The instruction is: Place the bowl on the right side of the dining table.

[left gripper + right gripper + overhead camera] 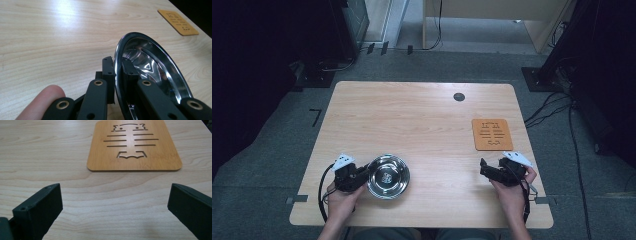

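Your left gripper point(363, 176) is clamped on the rim of a steel bowl point(388, 176) at the near left of the pale wood worktop point(412, 125), seen from the high view. That view sets the scene: the bowl sits upright just right of your left hand point(341, 196), while your right gripper point(486, 169) hovers at the near right, well apart from the bowl, just below an orange-brown trivet point(492, 134).

The left gripper view brings the grasp close: the bowl point(150, 65) has its rim pinched between the two black jaws, one pad outside the wall and one inside, and a fingertip point(42, 101) of yours shows at the lower left. The trivet point(178, 22) lies far off at the upper right there.

The right gripper view shows what the others blur: the trivet point(135, 145) carries a cut-out fish-skeleton figure with two dot eyes and rows of slots. Your right gripper point(113, 205) has its jaws spread wide over bare wood, holding nothing, with the trivet straight ahead of them.

No brand, label or legible writing can be made out on the bowl, though a faint mark sits at its centre in the high view.
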Available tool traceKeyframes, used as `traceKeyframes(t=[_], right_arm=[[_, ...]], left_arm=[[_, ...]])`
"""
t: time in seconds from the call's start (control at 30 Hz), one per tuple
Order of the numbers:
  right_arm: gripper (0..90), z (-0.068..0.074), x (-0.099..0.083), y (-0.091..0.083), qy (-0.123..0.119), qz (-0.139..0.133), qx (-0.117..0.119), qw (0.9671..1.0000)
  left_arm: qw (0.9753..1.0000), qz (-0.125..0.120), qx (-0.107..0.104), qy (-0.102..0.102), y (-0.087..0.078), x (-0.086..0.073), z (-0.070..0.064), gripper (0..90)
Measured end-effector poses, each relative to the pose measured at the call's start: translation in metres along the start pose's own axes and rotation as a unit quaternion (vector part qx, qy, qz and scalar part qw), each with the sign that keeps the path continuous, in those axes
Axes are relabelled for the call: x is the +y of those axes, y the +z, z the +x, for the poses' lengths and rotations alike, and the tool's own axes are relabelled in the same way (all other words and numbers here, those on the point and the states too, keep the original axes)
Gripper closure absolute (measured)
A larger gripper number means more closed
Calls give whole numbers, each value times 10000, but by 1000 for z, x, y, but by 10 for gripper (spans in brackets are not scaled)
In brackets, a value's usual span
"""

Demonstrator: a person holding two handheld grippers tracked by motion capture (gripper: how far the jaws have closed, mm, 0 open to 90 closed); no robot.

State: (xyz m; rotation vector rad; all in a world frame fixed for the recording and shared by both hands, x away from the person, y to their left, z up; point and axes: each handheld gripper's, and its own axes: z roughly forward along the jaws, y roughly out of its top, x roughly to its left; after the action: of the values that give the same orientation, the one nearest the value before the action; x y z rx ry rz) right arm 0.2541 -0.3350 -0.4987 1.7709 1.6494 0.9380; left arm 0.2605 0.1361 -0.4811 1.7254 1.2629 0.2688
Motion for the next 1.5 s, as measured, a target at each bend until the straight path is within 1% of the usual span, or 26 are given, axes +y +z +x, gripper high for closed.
traceKeyframes(t=[0.03,0.1,0.17,0.2,0.23,0.3,0.37,0.43,0.57,0.73,0.87,0.93,0.97,1.07,1.27,1.4,1.43,1.5], right_arm=[[0,1,0,0,-9,-13,21,10000],[0,3,0,-1,-12,-22,44,10000],[0,7,0,-2,-41,-49,78,9999],[0,10,0,-2,-85,-52,133,9999],[0,10,0,-2,-85,-52,133,9999],[0,16,0,-3,-125,-58,213,9997],[0,18,0,-4,-134,-68,241,9996],[0,24,0,-6,-140,-83,318,9994],[0,28,0,-8,-157,-100,396,9990],[0,36,2,-11,-187,-106,591,9980],[0,40,2,-13,-177,-102,668,9976],[0,44,2,-14,-167,-97,761,9969],[0,44,2,-14,-167,-97,761,9969],[0,49,3,-16,-194,-90,865,9960],[0,55,3,-19,-202,-101,953,9952],[0,65,3,-22,-211,-119,1132,9933],[0,65,3,-22,-211,-119,1132,9933],[0,70,2,-24,-241,-119,1192,9925]], left_arm=[[10000,0,0,0,0,0,0,841],[10000,-83,-1,-16,0,1,-2,841],[9999,-116,-35,-9,1,2,-3,841],[9999,-132,-47,-18,2,3,-4,841],[9999,-149,-54,-25,3,3,-5,841],[9998,-195,-54,-17,5,4,-7,841],[9997,-240,-64,4,6,5,-10,841],[9995,-300,-89,23,8,6,-14,841],[9994,-330,-108,46,10,7,-17,841],[9993,-354,-119,81,13,8,-22,841],[9990,-433,-106,81,13,8,-24,841],[9988,-476,-89,91,13,9,-25,841],[9987,-496,-88,94,13,9,-26,841],[9985,-539,-90,99,13,9,-29,841],[9980,-613,-101,128,15,9,-35,841],[9977,-646,-115,181,18,8,-40,841],[9977,-646,-115,181,18,8,-40,841],[9975,-664,-129,197,19,7,-42,841]])
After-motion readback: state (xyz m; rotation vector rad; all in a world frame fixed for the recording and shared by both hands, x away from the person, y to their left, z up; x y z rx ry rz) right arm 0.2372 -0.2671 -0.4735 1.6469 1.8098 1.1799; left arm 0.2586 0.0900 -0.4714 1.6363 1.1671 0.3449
